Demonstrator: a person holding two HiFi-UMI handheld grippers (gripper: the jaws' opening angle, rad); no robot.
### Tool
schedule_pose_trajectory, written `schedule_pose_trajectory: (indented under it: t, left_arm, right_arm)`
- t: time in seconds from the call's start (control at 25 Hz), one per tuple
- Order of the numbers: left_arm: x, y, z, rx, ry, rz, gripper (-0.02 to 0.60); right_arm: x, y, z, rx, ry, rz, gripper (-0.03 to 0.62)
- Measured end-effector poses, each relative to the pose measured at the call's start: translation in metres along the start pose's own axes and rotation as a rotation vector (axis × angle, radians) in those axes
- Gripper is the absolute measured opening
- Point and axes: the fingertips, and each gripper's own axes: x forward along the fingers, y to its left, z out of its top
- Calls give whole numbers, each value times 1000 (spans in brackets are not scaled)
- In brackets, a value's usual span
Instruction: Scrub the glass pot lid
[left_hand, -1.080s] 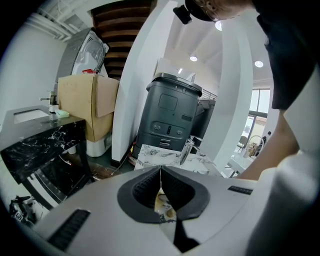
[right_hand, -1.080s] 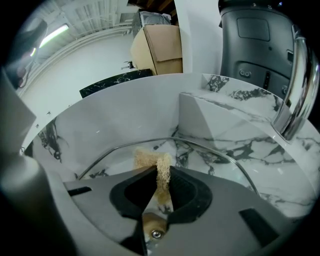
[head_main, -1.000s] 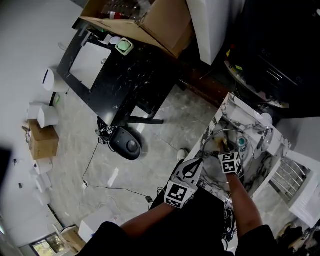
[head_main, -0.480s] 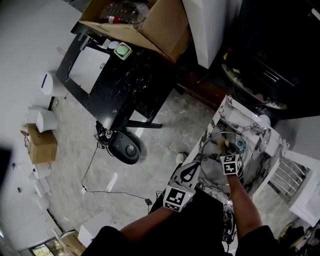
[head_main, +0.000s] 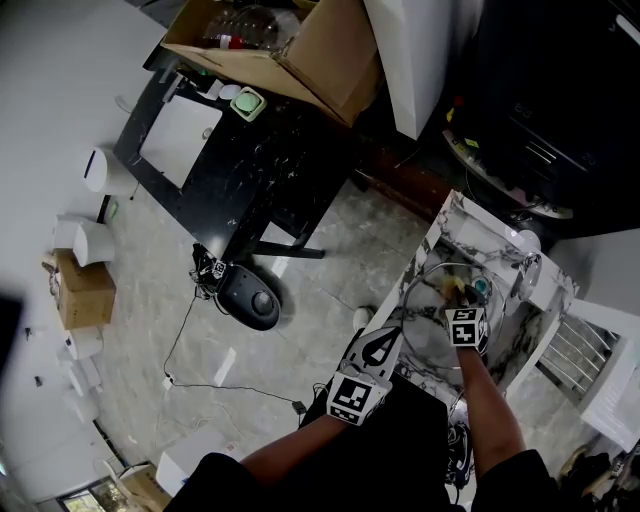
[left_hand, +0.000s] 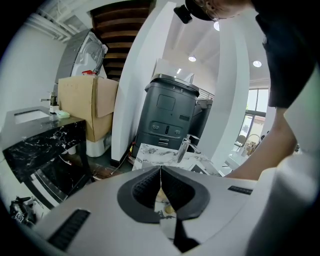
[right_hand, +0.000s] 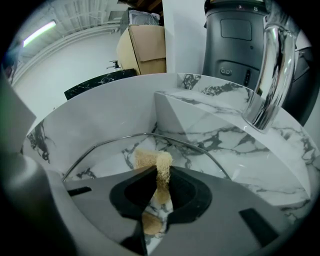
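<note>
In the head view, at the lower right, the round glass pot lid with a steel rim (head_main: 432, 335) lies in the white, grey-veined marble sink (head_main: 470, 215). The left hand-held gripper (head_main: 397, 326) sits at the lid's near rim. The right hand-held gripper (head_main: 461, 300) reaches over the glass with a tan fibrous scrub pad (head_main: 451, 288) at its tip. In the left gripper view, the jaws are pressed together with only a thin seam between them. The glass does not show there, but from where they sit I judge they pinch the lid's rim to steady it. In the right gripper view, the jaws are clamped on the scrub pad (right_hand: 150, 159), which stands up from between them just inside the lid's rim. That rim arcs across the basin below the curved chrome tap (right_hand: 270, 75). Scrubbing seems under way. To do it well, the pad should press flat on the glass and work in overlapping passes out to the rim. The left grip should hold firm so the smooth lid cannot skid or tip against the marble.
</note>
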Motion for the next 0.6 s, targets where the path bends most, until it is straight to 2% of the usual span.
schedule_pose_trajectory:
  t: [0.28,0.6]
  left_arm:
    - [-5,-2,-7,5,3,0,17]
    - [-5,-9,-7,13,0,-16,17]
  right_arm:
    - [-3,-5,-6,-82,19,-50,61]
    - [-6,-20,-14,-62,40,-73,61]
